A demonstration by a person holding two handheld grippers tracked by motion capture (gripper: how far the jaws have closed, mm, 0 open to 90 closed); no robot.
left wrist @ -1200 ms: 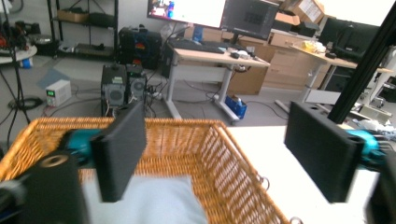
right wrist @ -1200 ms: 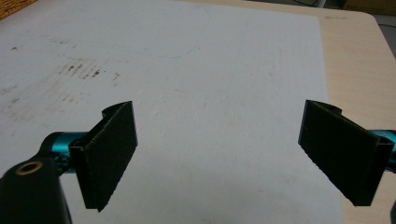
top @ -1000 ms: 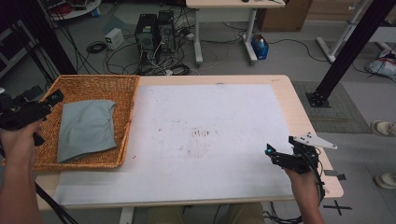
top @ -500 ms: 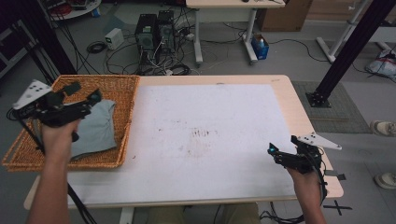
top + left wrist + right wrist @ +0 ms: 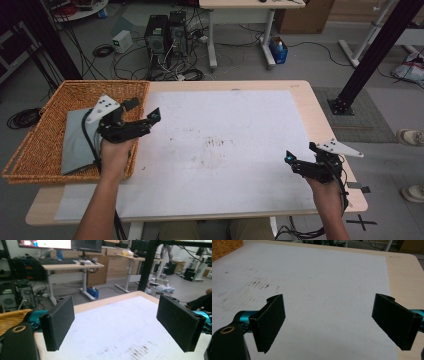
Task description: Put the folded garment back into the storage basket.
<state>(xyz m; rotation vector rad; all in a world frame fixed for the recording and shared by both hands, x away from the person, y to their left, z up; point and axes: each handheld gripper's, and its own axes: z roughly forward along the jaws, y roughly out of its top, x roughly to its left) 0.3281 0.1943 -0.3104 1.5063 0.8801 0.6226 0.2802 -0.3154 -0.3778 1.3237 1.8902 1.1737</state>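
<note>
A basket (image 5: 45, 135) sat at the left end of the table (image 5: 330, 115). A folded cloth (image 5: 77, 142) lay inside the basket. A big sheet (image 5: 225, 150) covered the middle of the table. The left gripper (image 5: 142, 110) was over the basket's right edge. The right gripper (image 5: 295, 161) was at the near right, over the sheet's edge. Computers (image 5: 162, 35) stood on the floor behind the table.

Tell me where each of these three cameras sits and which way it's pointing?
High view: above the person's side, looking down on the table; both forearms, left claw near the basket, right claw.
Left gripper view: rides the left claw, facing across the table toward desks; open jaws show.
Right gripper view: rides the right claw, looking down the table; open jaws show.
Shared: all see the white sheet.
</note>
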